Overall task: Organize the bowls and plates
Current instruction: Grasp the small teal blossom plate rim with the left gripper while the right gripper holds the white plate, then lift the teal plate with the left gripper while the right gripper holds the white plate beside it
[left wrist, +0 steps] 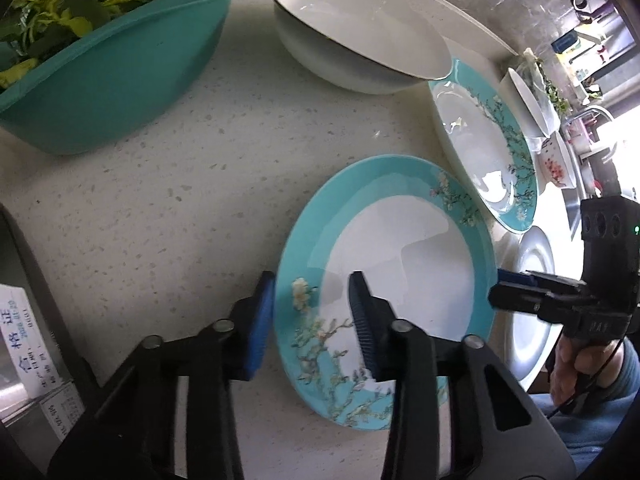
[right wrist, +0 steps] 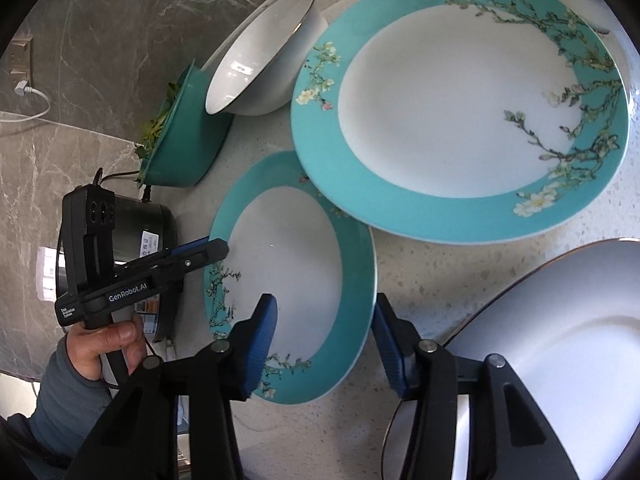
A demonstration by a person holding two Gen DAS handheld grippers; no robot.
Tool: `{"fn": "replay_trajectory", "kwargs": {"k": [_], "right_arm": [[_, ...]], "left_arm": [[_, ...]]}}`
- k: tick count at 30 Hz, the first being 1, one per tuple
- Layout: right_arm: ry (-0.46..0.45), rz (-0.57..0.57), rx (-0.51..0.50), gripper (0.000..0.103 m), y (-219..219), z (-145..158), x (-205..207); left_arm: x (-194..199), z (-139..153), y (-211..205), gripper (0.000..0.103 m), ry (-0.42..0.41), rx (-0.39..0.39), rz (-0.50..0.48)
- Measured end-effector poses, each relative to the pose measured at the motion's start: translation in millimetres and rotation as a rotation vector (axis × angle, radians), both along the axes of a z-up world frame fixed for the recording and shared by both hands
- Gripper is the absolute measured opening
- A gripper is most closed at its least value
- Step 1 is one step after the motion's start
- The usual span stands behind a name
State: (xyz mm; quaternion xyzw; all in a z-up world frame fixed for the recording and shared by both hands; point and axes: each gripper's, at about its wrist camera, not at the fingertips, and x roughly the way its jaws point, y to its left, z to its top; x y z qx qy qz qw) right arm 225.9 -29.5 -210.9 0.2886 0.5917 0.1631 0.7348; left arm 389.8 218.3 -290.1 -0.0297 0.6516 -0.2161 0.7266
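Both hand-held grippers straddle opposite rims of the smaller teal plate (left wrist: 400, 248) lying flat on the tabletop (left wrist: 160, 200), left hand-held gripper (left wrist: 312, 320) and right hand-held gripper (right wrist: 326, 344) part-open, neither pinching yet; they should close evenly, I'd judge, before lifting.

A pale speckled countertop (left wrist: 168, 184) carries everything. On it, in the left wrist view, rest a teal basin of greens (left wrist: 100, 80) at upper left, a white bowl (left wrist: 360, 40) at top centre, two teal-rimmed floral plates (left wrist: 384, 272) (left wrist: 484, 148) toward the right, and a white plate (left wrist: 528, 300) at the right edge.

Speckled pale countertop (left wrist: 168, 184) meets a grey marble wall (right wrist: 100, 60).
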Motion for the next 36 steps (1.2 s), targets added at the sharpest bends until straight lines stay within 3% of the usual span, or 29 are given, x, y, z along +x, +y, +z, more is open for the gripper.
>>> {"fn": "replay_trajectory", "kwargs": {"k": [4,6,17,36], "right_arm": [[0.028,-0.022,-0.028,0.02,-8,-5,1],[0.039,-0.023,-0.038,0.014,-10,-6,2],[0.03,-0.034,-0.069,0.012,-10,-4,-1],[0.067,-0.079,-0.02,0.012,-13,1,-4]], "left_arm": [[-6,-1,9,0.026,0.004,-0.014,0.004],[-11,-1,8,0.026,0.0,0.0,-0.012],[-27,2,5,0.023,-0.032,0.056,-0.055],[-31,10,14,0.018,0.0,0.035,-0.039]]}}
